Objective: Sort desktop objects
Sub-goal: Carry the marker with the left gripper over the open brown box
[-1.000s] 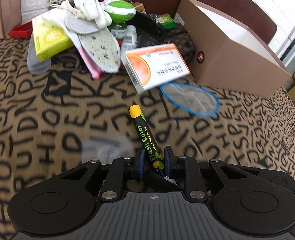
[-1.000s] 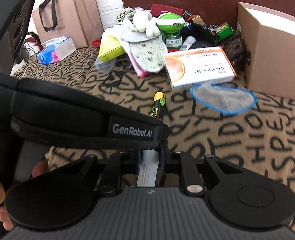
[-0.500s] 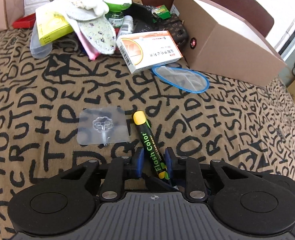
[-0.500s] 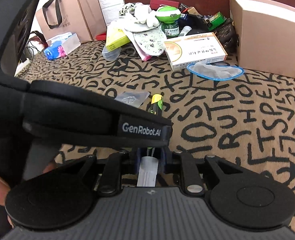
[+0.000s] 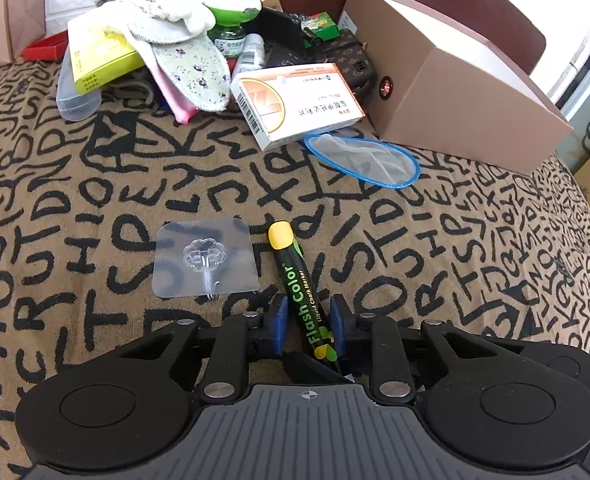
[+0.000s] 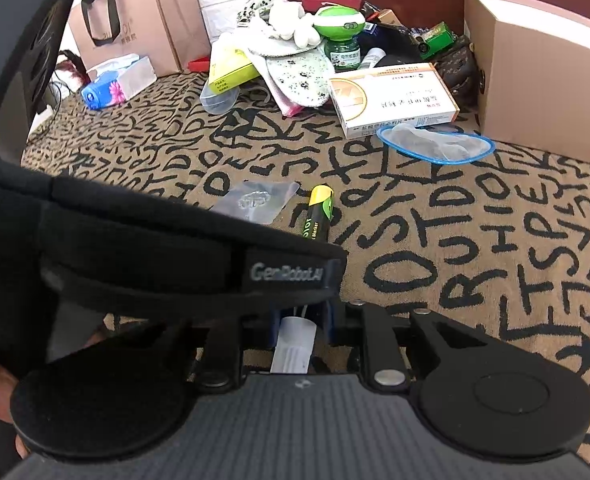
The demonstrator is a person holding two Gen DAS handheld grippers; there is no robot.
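Evidently early stage. Left tongs (image 5: pixel 309 312) parted, straddling marker (image 5: pixel 301 288) lying on surface (image 5: pixel 475 240) beside clear hook pad (image 5: pixel 205 260). Right tongs (image 6: pixel 299 320) closed on white tube (image 6: pixel 295 344). Rear pile (image 5: pixel 183 48) unsorted; most work remains.

We see bright, even daylight in both views. The top right corner of the left wrist view is blown out white at a window (image 5: pixel 575 20), and the pink box (image 5: pixel 455 92) top washes out there. Shadows are soft and short on the lettered cloth (image 5: pixel 95 184). Strong fisheye bending at the edges, dark corner vignette. Focus is sharp mid-frame; the "GenRobot.AI" strap label (image 6: pixel 287 272) close to the right lens is blurred.
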